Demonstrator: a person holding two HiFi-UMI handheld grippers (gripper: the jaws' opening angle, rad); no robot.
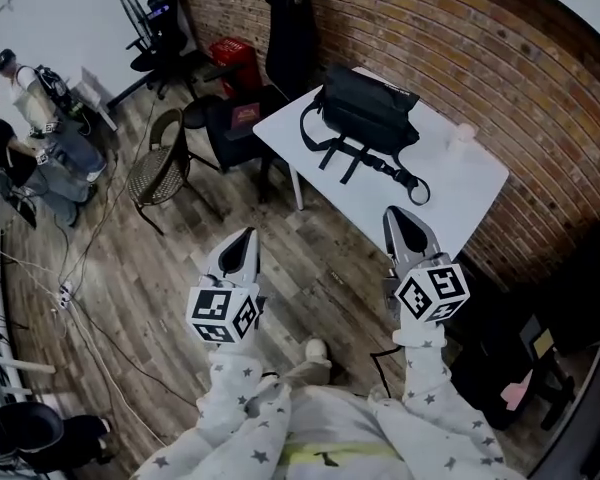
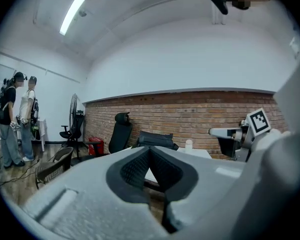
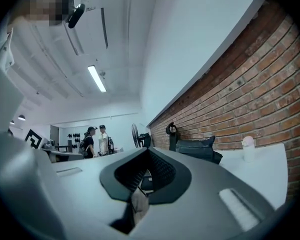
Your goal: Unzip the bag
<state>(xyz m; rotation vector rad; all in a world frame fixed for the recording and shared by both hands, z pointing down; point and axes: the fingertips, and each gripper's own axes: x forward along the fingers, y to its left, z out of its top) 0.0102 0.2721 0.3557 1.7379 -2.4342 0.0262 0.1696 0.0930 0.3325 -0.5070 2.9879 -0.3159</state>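
Observation:
A black bag [image 1: 365,113] lies on the white table [image 1: 460,193] against the brick wall, its straps trailing toward the near edge. It also shows far off as the bag [image 2: 156,139] in the left gripper view and as the bag [image 3: 197,148] in the right gripper view. My left gripper [image 1: 242,245] hangs over the wooden floor, well short of the table, jaws shut and empty. My right gripper [image 1: 404,222] hovers by the table's near edge, a little short of the straps, also shut on nothing.
A small white bottle [image 1: 462,135] stands on the table right of the bag. A tall black chair [image 1: 290,28] and a dark stool [image 1: 242,123] sit at the table's far left. A woven chair [image 1: 162,163] stands on the floor. Two people [image 1: 25,118] are at far left.

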